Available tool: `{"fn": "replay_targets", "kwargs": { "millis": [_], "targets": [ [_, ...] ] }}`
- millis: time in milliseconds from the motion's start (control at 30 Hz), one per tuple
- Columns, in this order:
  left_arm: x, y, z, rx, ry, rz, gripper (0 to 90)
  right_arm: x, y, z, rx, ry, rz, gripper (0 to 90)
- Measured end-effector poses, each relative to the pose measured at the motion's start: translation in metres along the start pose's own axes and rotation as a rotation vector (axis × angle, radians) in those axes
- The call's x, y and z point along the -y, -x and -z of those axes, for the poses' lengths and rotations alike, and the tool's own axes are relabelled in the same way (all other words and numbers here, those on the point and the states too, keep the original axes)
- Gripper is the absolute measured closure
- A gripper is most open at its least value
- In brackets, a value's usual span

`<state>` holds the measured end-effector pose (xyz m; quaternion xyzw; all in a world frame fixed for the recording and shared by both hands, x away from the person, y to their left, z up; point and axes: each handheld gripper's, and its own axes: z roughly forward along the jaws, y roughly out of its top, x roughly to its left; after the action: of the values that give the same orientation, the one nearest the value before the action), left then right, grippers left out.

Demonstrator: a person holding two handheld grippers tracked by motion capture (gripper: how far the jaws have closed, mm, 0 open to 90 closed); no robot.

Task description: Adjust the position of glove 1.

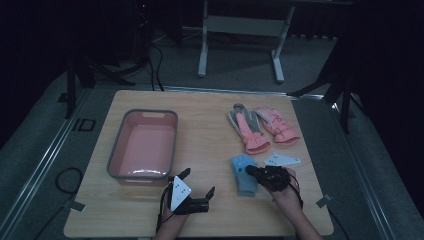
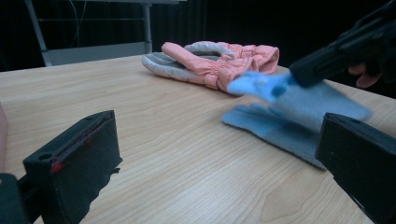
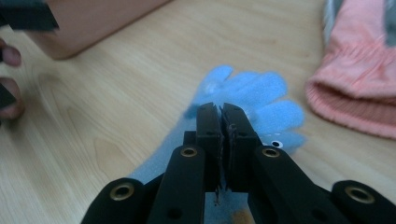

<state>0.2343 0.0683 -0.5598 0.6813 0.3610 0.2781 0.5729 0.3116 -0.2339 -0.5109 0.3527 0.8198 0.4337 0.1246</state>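
Clearly the right gripper [image 3: 220, 112], jaws pinched nearly together on the soft light-blue knit glove [image 1: 243, 175], holds it lying lengthwise on the pale wooden table [image 1: 210, 140]; the wide-open, empty left gripper [image 1: 196, 184] waits beside it, toward the pink plastic tub [image 1: 145, 145].

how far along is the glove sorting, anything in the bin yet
Nothing done yet: the pink bin holds no gloves. In hand: the right hand-held gripper is shut on a blue glove, lifting its edge. Left: both blue gloves and the pink ski gloves are on the table.

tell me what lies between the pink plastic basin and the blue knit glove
Bare wooden table lies between the pink plastic basin and the blue knit glove in the high view.
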Motion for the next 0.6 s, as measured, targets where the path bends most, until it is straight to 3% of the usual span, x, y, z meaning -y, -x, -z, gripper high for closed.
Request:
{"fn": "replay_targets", "kwargs": {
  "millis": [267, 600],
  "targets": [
    [0.000, 0.000, 0.000, 0.000, -0.001, 0.001, 0.1, 0.009, 0.009, -0.012, -0.024, -0.033, -0.037, 85.9],
    [0.000, 0.000, 0.000, 0.002, -0.003, 0.001, 0.1, 0.021, 0.011, -0.026, -0.020, -0.072, -0.041, 84.9]
  ]
}}
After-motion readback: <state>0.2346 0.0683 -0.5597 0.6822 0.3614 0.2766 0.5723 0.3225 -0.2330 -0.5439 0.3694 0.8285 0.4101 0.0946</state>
